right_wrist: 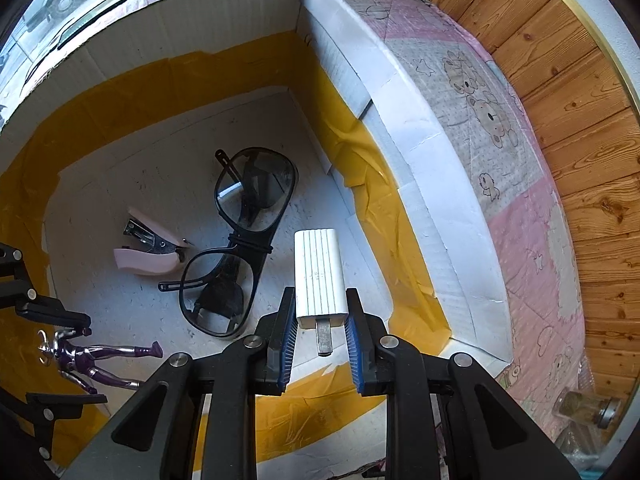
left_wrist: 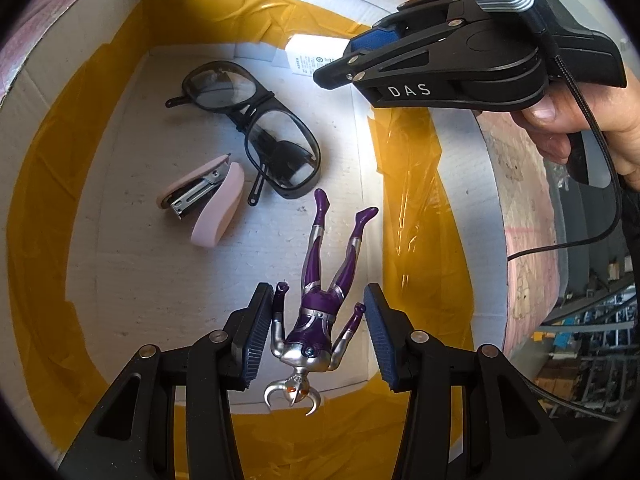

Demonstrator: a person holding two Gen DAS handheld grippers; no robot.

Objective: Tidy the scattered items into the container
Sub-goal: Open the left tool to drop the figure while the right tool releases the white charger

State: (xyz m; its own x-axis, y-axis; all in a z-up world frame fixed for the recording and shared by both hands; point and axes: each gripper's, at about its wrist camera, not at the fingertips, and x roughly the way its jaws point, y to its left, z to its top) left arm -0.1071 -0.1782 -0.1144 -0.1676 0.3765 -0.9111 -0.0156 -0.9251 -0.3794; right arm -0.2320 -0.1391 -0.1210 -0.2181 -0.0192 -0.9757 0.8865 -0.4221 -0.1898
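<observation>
Black left gripper (left_wrist: pixel 320 336): jaws set wide, hanging over the box; the toy figure lies between them, one of its arms touching the left pad, the other pad standing clear of it.
Right gripper (right_wrist: pixel 320 340): jaws narrow, closed on the plug end of the white charger (right_wrist: pixel 318 276), both blue pads pressed on its sides, prongs pointing back toward the camera.
Box (right_wrist: pixel 420 160): white cardboard, walls lined low down with yellow tape, standing on a pink and grey cartoon-print cloth (right_wrist: pixel 500 120).
Inside the box: toy figure, glasses and stapler all lie on the white floor.
Toy figure (left_wrist: pixel 320 300): purple and silver, on its back, horned head toward the left camera, legs pointing away.
Glasses (left_wrist: pixel 256 128): black frame, arms folded, lying near the middle of the floor, just beyond the figure's feet.
Stapler (left_wrist: pixel 208 204): pink, on its side, just beside the glasses.
Charger position: held over the box floor, near the right wall and beside the glasses; whether it touches the floor I cannot tell.
Beyond the box: wood-panelled wall (right_wrist: pixel 568 100).
</observation>
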